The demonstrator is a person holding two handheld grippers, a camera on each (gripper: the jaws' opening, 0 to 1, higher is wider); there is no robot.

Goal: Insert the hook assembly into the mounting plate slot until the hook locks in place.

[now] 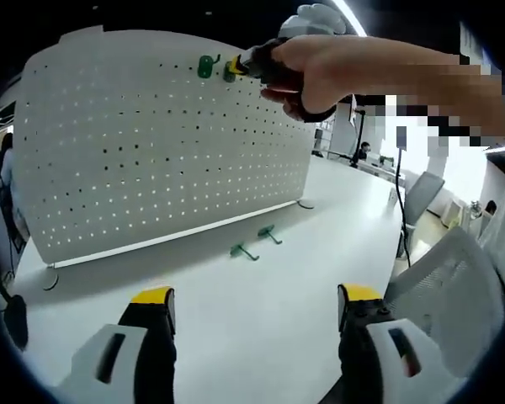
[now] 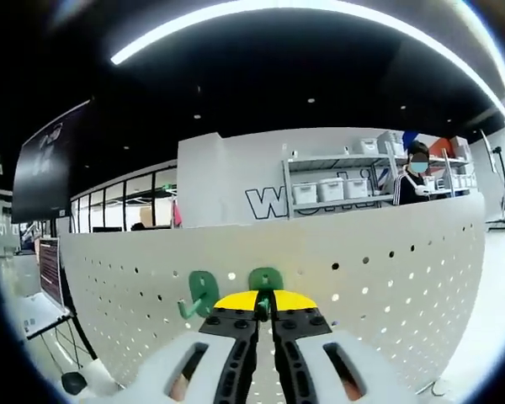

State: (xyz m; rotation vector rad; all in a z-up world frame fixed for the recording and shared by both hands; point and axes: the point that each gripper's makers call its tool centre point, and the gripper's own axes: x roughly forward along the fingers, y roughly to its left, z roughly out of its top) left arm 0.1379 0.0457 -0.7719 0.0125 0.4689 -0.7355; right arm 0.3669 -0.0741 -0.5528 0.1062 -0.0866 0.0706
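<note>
Between right gripper's (image 2: 265, 305) fingers, green hook (image 2: 265, 279)

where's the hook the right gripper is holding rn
In the right gripper view, the green hook is pinched in the right gripper against the pegboard near its top edge, just right of a second green hook already mounted there.

White perforated mounting plate (image 1: 151, 143) stands upright across my left gripper view. Green hook (image 2: 266, 281) sits against its top row, frame centre; second green hook (image 2: 199, 293) hangs just left. Two spare hooks (image 1: 257, 242) lie on the table below, lower centre.
</note>
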